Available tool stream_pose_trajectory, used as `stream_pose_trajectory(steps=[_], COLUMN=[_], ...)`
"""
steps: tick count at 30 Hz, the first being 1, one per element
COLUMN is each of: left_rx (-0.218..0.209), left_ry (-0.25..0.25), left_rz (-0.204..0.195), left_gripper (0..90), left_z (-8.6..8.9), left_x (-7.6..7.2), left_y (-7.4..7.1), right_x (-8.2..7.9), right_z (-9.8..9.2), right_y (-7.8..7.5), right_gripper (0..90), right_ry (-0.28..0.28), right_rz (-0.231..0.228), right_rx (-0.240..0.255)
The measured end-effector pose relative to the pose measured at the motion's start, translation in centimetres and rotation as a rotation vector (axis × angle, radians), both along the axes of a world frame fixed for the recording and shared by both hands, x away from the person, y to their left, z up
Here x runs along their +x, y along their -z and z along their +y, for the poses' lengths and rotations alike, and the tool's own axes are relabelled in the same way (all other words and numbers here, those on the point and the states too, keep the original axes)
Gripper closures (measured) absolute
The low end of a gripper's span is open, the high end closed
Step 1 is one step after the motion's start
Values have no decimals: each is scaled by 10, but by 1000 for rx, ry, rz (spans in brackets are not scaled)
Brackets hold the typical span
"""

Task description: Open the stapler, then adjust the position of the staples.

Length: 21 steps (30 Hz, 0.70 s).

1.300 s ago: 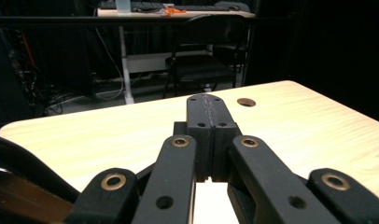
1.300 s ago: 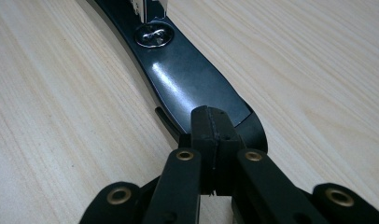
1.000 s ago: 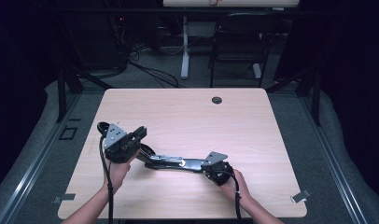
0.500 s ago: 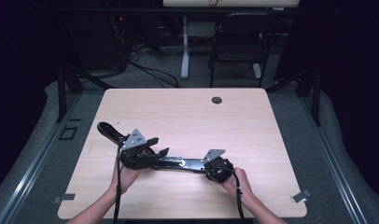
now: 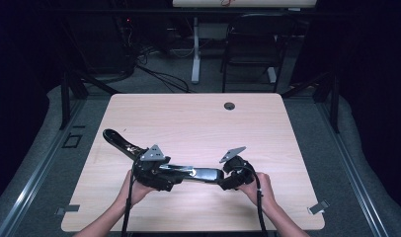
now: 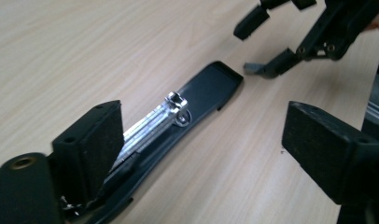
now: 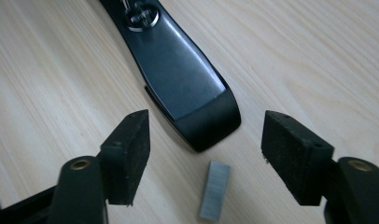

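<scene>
**Stapler lies open, staple strip before the right tool**

High view: the opened stapler (image 5: 188,173) lies lengthwise near the bench's (image 5: 198,118) front edge, between left tool (image 5: 161,181) and right tool (image 5: 227,177).

Left gripper view: the left tool's jaws, just opening, stand wide around the staple rail (image 6: 150,122).

Right gripper view: the right tool (image 7: 206,154), just opening, holds nothing; the staple strip (image 7: 214,196) lies between its pads, just short of the stapler's end.

Both jaws just opened: left hand-held gripper (image 5: 176,178) faces right hand-held gripper (image 5: 222,178), nothing gripped.
</scene>
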<state>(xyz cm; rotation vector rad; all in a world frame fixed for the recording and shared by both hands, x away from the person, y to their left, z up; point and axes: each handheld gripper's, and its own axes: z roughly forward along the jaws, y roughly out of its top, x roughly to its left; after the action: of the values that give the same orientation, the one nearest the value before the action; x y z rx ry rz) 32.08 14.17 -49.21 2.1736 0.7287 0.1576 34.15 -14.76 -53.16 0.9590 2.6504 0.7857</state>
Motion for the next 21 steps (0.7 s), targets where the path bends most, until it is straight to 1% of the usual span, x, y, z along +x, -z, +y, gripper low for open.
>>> stream_pose_trajectory(steps=[1, 2, 3, 4, 5, 6, 7, 8, 9, 10, 11, 12, 13, 14, 15, 17, 19, 20, 21], left_rx=[0, 3, 7, 10, 10, 12, 12, 15, 15, 6, 4, -3, -10, -15, -19, -19, -25, -16, -13], left_ry=[0, 32, 43, 55, 55, 72, 72, 74, 74, 79, 81, 77, 78, 79, 80, 81, 78, 62, 48], left_rz=[0, 47, 59, 63, 63, 72, 72, 71, 71, 82, 84, 93, 98, 107, 113, 117, 119, 117, 120], left_gripper=[86, 50, 19, 5, 2, 1, 1, 1, 1, 1, 1, 1, 1, 1, 1, 1, 1, 1, 1], left_z=[0, -2, -3, -5, -5, -6, -6, -6, -6, -5, -3, -2, 0, 2, 3, 6, 8, 10, 11], left_x=[0, 0, 0, -1, -1, -2, -2, -3, -3, -4, -4, -4, -4, -4, -5, -6, -7, -7, -7], left_y=[0, 2, 3, 4, 4, 5, 5, 6, 6, 6, 6, 7, 8, 8, 9, 9, 10, 11, 12], right_x=[0, 0, -1, -2, -2, -2, -2, -2, -1, -1, -1, 0, 1, 2, 3, 5, 8, 10, 11], right_z=[-1, -3, -4, -5, -5, -9, -9, -14, -17, -20, -22, -26, -29, -33, -36, -43, -50, -53, -55], right_y=[-1, -3, -5, -8, -8, -14, -14, -18, -20, -21, -22, -23, -23, -24, -24, -25, -23, -21, -19], right_gripper=[308, 292, 285, 276, 276, 253, 253, 225, 210, 188, 165, 149, 144, 134, 119, 60, 20, 2, 0], right_ry=[-12, -12, 1, 3, 3, 25, 25, 26, 14, 8, 17, 18, 30, 40, 48, 75, 85, 93, 98], right_rz=[2, 1, -18, -37, -37, -61, -61, -64, -59, -62, -61, -47, -33, -22, -17, 0, 42, 52, 72], right_rx=[-1, 7, 10, -1, -1, 4, 4, 26, 43, 49, 44, 51, 62, 62, 71, 78, 101, 103, 106])
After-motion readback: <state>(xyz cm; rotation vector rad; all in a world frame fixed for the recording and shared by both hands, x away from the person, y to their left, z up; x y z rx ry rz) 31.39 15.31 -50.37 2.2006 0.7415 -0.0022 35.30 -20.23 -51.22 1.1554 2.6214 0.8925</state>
